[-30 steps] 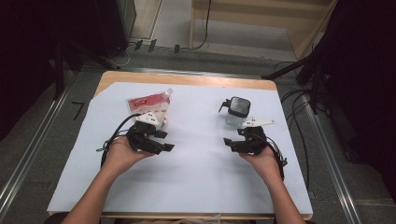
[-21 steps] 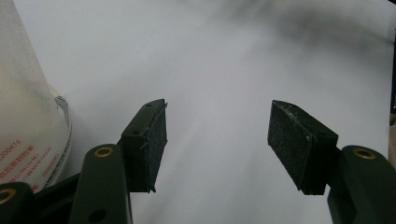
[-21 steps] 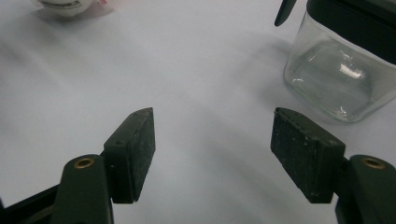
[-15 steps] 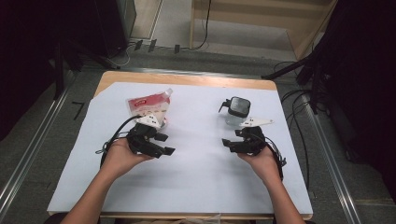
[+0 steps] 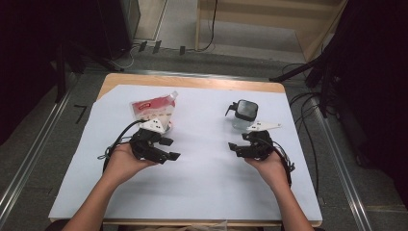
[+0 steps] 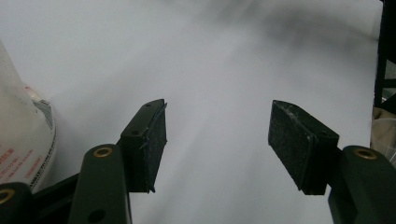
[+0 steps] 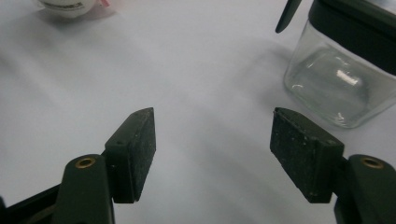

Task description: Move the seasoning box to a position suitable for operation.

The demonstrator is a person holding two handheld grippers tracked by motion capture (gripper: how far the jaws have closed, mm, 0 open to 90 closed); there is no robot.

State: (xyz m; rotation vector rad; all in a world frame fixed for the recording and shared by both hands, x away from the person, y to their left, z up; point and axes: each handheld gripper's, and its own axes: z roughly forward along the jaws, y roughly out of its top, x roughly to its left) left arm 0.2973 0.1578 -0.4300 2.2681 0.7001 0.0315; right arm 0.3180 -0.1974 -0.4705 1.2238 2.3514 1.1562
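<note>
Nothing fully legible is showing. The pouch, lying on the white sheet just beyond the left gripper, is carrying a red band with print, too small to read from the high view. In the left gripper view the pouch is showing small red characters along its lower edge, blurred, not decipherable. The jar, standing just beyond the right gripper, is showing a clear wall and a dark lid with no readable marking. A dark angular mark is sitting on the floor to the left of the table; its meaning is unclear.
</note>
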